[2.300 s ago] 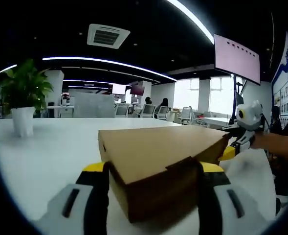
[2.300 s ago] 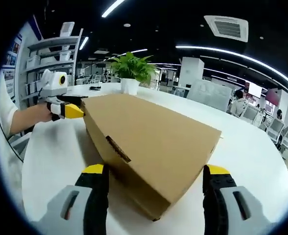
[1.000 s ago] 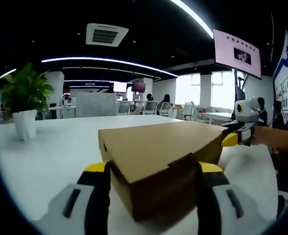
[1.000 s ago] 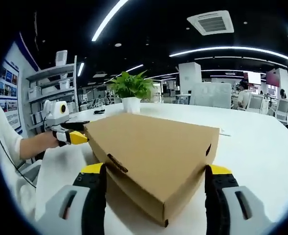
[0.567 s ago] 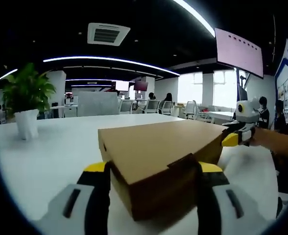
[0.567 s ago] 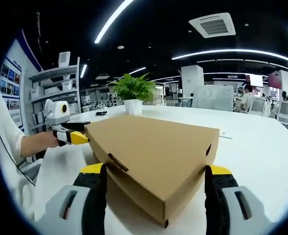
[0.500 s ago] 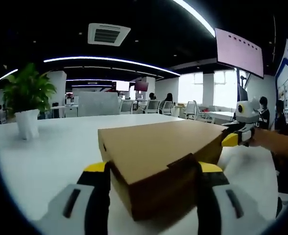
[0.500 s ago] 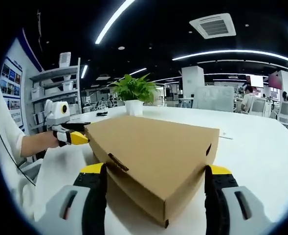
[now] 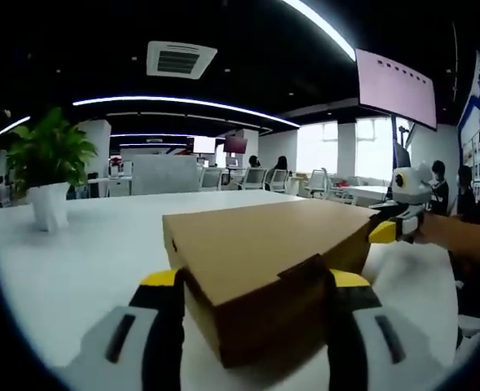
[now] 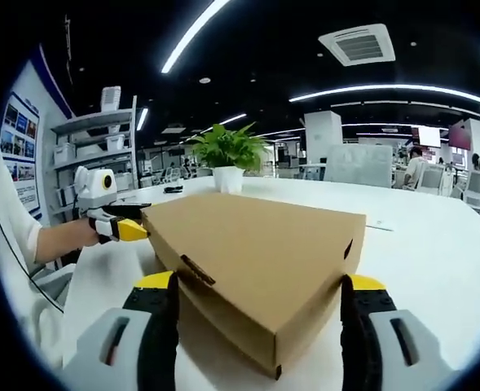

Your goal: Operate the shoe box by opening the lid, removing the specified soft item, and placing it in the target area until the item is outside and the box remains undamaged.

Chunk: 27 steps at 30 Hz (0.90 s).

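A brown cardboard shoe box (image 9: 256,244) lies shut on the white table (image 9: 85,252), its lid tab facing the left gripper view. My left gripper (image 9: 254,281) is open, its yellow-tipped jaws either side of the box's near corner. From the other end, the shoe box (image 10: 256,236) has its opposite corner between the jaws of my open right gripper (image 10: 258,283). Each gripper shows small at the far corner in the other's view: the right gripper (image 9: 394,230) and the left gripper (image 10: 117,228). The box's contents are hidden.
A potted plant (image 9: 48,175) stands on the table beyond the box, also seen as the plant (image 10: 227,155). A person's forearm (image 10: 52,240) holds the left gripper near the table edge. Shelves (image 10: 109,122) and a wall screen (image 9: 394,85) lie beyond.
Since the earliest frames the right gripper view has dropped and levelled against the box. In the last second nothing has visibly moved; both pairs of jaws keep the same gap.
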Each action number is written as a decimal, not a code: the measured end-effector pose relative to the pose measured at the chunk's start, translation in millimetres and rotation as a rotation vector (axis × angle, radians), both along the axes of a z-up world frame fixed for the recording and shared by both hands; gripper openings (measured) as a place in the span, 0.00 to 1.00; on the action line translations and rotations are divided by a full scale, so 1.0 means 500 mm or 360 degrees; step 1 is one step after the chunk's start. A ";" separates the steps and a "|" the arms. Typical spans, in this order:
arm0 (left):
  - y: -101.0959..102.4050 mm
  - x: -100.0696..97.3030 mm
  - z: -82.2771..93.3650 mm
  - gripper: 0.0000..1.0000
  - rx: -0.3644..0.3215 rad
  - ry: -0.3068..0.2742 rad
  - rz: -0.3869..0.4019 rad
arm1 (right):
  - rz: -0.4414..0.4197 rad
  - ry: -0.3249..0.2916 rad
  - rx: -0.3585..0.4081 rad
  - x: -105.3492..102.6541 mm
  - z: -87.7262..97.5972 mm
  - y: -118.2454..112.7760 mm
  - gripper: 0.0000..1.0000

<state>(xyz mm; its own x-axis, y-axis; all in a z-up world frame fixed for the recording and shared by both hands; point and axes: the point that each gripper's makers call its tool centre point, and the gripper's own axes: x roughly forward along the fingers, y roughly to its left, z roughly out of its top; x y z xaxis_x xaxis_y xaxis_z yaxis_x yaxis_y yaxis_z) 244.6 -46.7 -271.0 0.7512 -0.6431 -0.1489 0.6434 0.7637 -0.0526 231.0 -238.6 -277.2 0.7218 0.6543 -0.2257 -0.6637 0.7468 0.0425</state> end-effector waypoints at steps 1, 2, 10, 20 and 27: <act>0.000 -0.001 0.000 0.71 -0.0006 0.0000 -0.0007 | -0.0010 -0.0002 0.0003 -0.003 0.000 -0.001 0.83; 0.000 -0.002 0.000 0.71 -0.0009 0.0000 -0.0016 | -0.0019 -0.0007 0.0010 -0.006 0.000 -0.001 0.83; -0.002 -0.033 0.000 0.72 -0.0022 -0.0005 -0.0023 | -0.0029 -0.0017 0.0023 -0.032 0.002 -0.003 0.83; -0.005 -0.059 0.002 0.72 -0.0041 -0.0020 -0.0057 | -0.0078 -0.0057 0.0057 -0.069 0.003 -0.006 0.82; -0.005 -0.078 0.003 0.72 -0.0038 -0.0020 -0.0069 | -0.0093 -0.0044 0.0045 -0.092 0.005 -0.001 0.83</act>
